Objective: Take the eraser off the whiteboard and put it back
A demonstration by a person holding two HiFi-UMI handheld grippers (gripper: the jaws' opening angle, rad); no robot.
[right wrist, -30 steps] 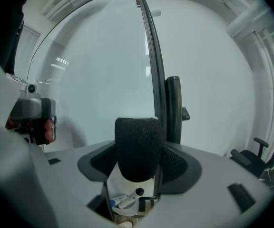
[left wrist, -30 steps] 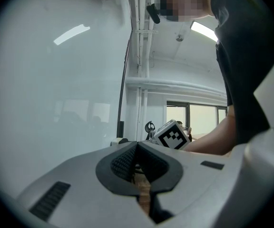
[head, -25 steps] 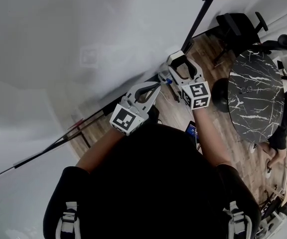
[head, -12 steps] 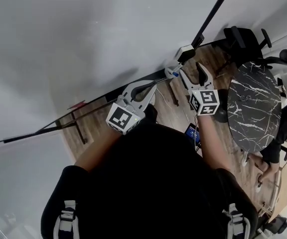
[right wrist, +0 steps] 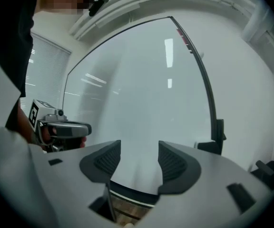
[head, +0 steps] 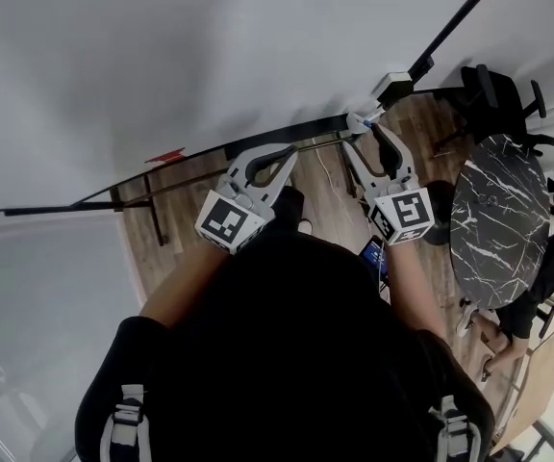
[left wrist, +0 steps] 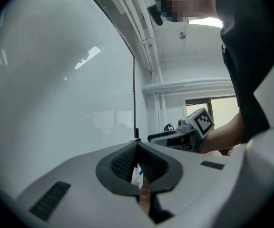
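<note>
The whiteboard (head: 210, 56) fills the top of the head view and most of the right gripper view (right wrist: 141, 94). A small white block (head: 392, 87), apparently the eraser, sits at the board's lower right corner by the black stand pole. My right gripper (head: 368, 135) is just below and left of it, apart from it. It is open (right wrist: 139, 163); its jaws have just been closing with nothing between them. My left gripper (head: 289, 154) is beside it near the board's bottom rail, its pads shut together (left wrist: 137, 151) with nothing in their grip.
A black round marble-patterned table (head: 503, 219) and a black office chair (head: 493, 89) stand to the right on the wood floor (head: 325, 186). A seated person's legs (head: 537, 296) show by the table. A small red thing (head: 166, 155) lies on the board's bottom rail.
The white block was at the right gripper's fingertips a second ago; it now sits apart from them at the board's corner. Both grippers have drawn back from the board.
</note>
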